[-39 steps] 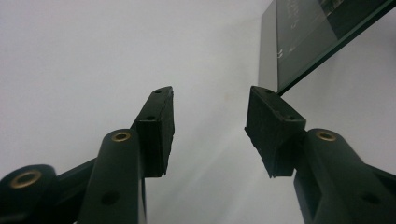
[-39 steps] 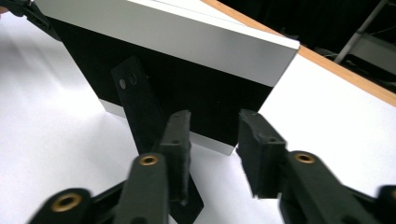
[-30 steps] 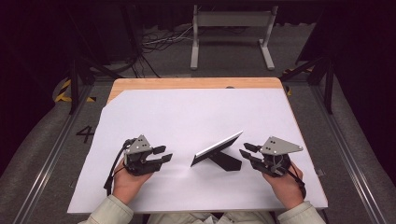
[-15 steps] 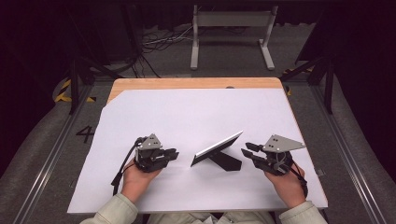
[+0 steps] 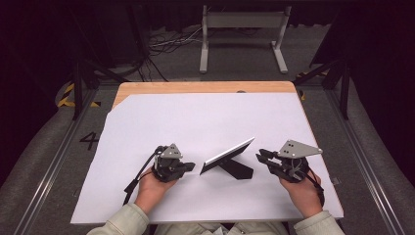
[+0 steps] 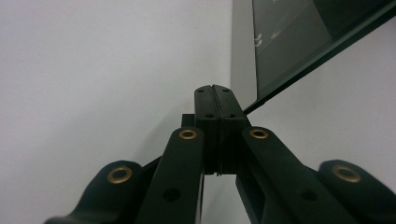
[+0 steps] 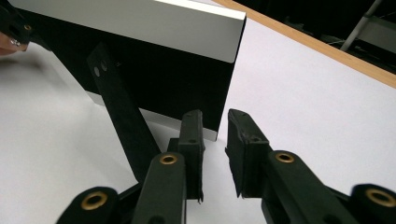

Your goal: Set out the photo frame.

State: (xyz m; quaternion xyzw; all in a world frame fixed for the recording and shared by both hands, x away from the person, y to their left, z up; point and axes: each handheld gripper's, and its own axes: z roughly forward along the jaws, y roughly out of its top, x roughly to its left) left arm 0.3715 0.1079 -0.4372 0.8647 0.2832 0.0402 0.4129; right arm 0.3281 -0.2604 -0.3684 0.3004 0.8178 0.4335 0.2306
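Your left gripper [image 5: 188,167] sits in the lower left of centre of the high view, jaws pressed fully together with nothing between them; they have just been closing. In the left gripper view the shut tips [image 6: 216,105] point at the lower edge of a photo frame [image 6: 299,46], whose dark glass front fills the upper right of that frame.

Centre of the high view, the photo frame [image 5: 228,155] stands tilted on the white table sheet [image 5: 205,117], propped by a black easel leg [image 5: 236,169] behind it.

Your right gripper [image 5: 262,155] rests lower right of centre, jaws slightly parted and lately narrowing, holding nothing. In the right gripper view its tips [image 7: 214,140] hover just short of the frame's back corner [image 7: 224,107], with the easel leg [image 7: 119,112] to the left.

Risk, as a judgement: the frame leans on one thin leg, so a push from the closed left tips could slide it or fold the leg and drop it flat. A right-hand pinch on the corner alone may twist it.
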